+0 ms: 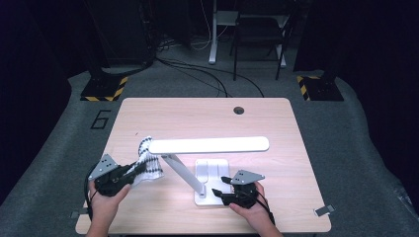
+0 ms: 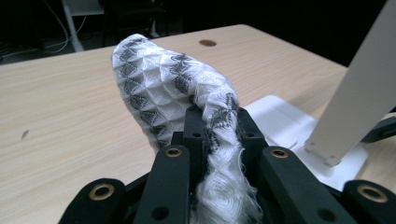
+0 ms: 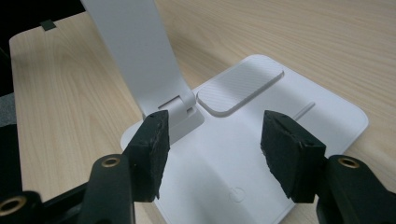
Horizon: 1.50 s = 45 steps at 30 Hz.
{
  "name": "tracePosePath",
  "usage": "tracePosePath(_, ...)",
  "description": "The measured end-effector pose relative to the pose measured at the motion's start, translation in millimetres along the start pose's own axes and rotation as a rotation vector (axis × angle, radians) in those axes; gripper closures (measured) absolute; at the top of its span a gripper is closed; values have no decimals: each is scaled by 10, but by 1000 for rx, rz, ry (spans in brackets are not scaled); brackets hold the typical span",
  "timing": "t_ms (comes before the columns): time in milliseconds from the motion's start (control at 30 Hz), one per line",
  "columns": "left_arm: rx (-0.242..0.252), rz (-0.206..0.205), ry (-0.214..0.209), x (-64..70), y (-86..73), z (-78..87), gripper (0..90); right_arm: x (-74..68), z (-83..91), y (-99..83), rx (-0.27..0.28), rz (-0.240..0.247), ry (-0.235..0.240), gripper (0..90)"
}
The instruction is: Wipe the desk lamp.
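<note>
Cloth pinched, lamp base unheld: tipping risk.
High view: left tongs (image 1: 132, 171) clamp cloth (image 1: 147, 160) at 9 o'clock of lamp (image 1: 208, 145). Left gripper view: cloth (image 2: 173, 88) bunched, could snag arm. Right gripper view: right tongs (image 3: 212, 140) wide open, empty, over base (image 3: 261, 116).

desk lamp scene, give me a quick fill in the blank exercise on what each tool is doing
1. The left tool is shut on a patterned white and grey ____.
2. The right tool hangs open over the white lamp's ____.
3. The lamp head is held ____, level with the table.
4. In the high view, the cloth lies to the ____ of the lamp arm.

Missing words: cloth; base; horizontal; left
</note>
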<state>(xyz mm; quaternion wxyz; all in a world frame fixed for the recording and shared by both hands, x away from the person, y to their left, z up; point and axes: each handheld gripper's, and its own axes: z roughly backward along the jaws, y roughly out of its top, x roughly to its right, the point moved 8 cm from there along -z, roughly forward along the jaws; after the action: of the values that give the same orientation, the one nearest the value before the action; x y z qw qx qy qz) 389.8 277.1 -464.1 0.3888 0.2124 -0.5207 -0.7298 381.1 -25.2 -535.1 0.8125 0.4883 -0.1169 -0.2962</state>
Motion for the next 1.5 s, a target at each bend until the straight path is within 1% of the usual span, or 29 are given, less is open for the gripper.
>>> tracePosePath(100,-21,3,24,-60,-113,-40,784,10,8,-2,0,-2,-1,418)
tracePosePath(133,-36,7,26,-78,-153,-52,783,18,13,1,2,1,-5,418)
tracePosePath(167,-35,15,35,-98,-184,-72,783,21,16,1,3,-1,-8,418)
tracePosePath(267,-60,37,36,-149,-277,-112,783,33,22,2,6,4,-9,418)
tracePosePath(300,-59,44,41,-164,-306,-136,782,35,22,-1,6,1,-9,418)
tracePosePath(333,-68,52,45,-177,-341,-155,780,30,23,-2,5,-10,-8,418)
tracePosePath(400,-96,57,45,-195,-415,-192,778,37,26,-2,7,-7,-10,418)
tracePosePath(433,-101,55,54,-206,-443,-214,778,38,27,-2,7,-5,-10,418)
tracePosePath(500,-111,52,60,-227,-480,-229,778,39,30,-3,7,-8,-13,418)
tracePosePath(567,-106,63,62,-246,-502,-238,778,44,32,0,10,-6,-15,418)
tracePosePath(600,-107,75,62,-259,-525,-247,778,44,32,-1,10,-6,-11,419)
tracePosePath(667,-120,83,67,-279,-568,-259,776,50,34,-1,11,-4,-13,419)
tracePosePath(700,-120,82,78,-301,-599,-275,774,53,34,0,14,-7,-21,418)
tracePosePath(767,-137,91,80,-320,-648,-283,773,50,34,-3,12,-4,-16,418)
tracePosePath(800,-144,88,83,-330,-663,-283,773,48,37,-4,10,-2,-13,418)
tracePosePath(867,-143,97,90,-342,-679,-294,771,48,38,-4,12,-1,-14,418)
tracePosePath(967,-158,103,92,-359,-707,-301,755,54,37,2,17,1,-12,419)
tracePosePath(1000,-158,102,103,-370,-718,-312,744,55,38,2,17,1,-13,418)
tracePosePath(1067,-173,104,105,-375,-735,-311,725,54,38,2,17,-1,-14,418)
tracePosePath(1100,-164,103,116,-384,-736,-324,708,54,38,1,18,-1,-14,419)
tracePosePath(1133,-181,103,111,-386,-745,-318,687,54,37,1,17,-1,-13,418)
tracePosePath(1167,-179,108,115,-385,-749,-325,664,55,38,-1,15,-1,-15,418)
tracePosePath(1233,-186,111,108,-380,-763,-343,641,59,39,-6,13,-7,-23,418)
tracePosePath(1267,-197,110,107,-379,-770,-341,598,57,39,-10,11,-10,-21,418)
tracePosePath(1300,-196,109,111,-380,-772,-350,598,57,39,-10,11,-10,-21,418)
tracePosePath(1333,-197,110,112,-378,-772,-354,548,54,40,-5,14,-16,-20,417)
tracePosePath(1367,-189,108,124,-381,-770,-365,548,54,40,-5,14,-16,-20,417)
tracePosePath(1433,-200,98,127,-381,-771,-358,495,51,42,-4,16,-29,-18,417)
tracePosePath(1500,-184,100,138,-388,-760,-367,439,63,42,-4,17,-26,-10,416)
